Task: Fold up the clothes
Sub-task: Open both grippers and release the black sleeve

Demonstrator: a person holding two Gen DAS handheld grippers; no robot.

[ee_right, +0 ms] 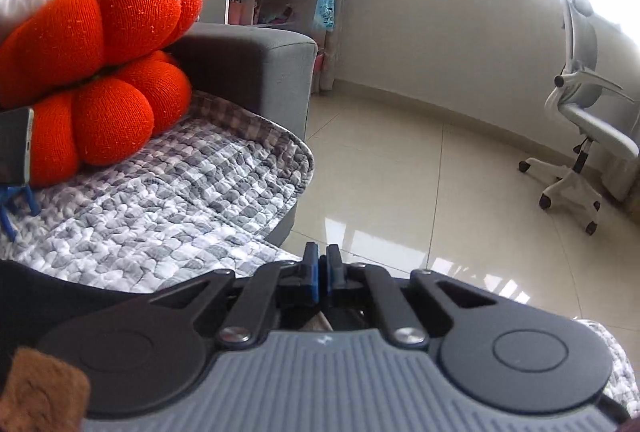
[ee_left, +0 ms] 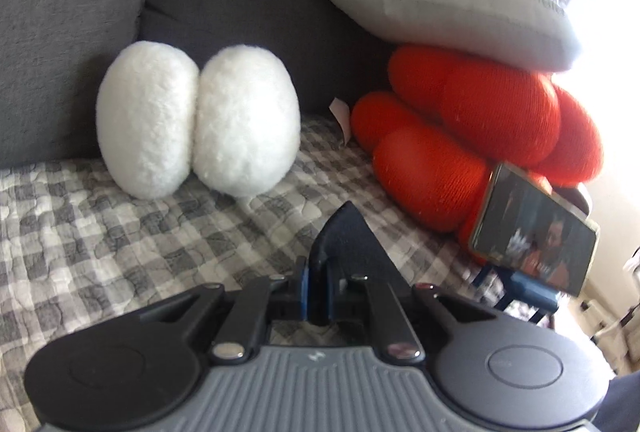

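Plainly, dark cloth [ee_left: 354, 232] peaks, pinched by the left gripper's [ee_left: 317, 272] fingers.

Our left tongs [ee_left: 320, 272]: jaws drawn together, blue pads almost meeting, dark wedge-shaped piece rising from between fingers; what that piece is, we cannot tell. Linkage arms folded inward over grey ribbed body. Tongs tilt downward and forward.

Our right tongs [ee_right: 322, 272]: jaws drawn fully together, blue pads face to face with only thin slit showing, nothing between them. Linkage arms folded in likewise, tongs pointing forward and somewhat down. Neither of our hands shows in either wrist view.
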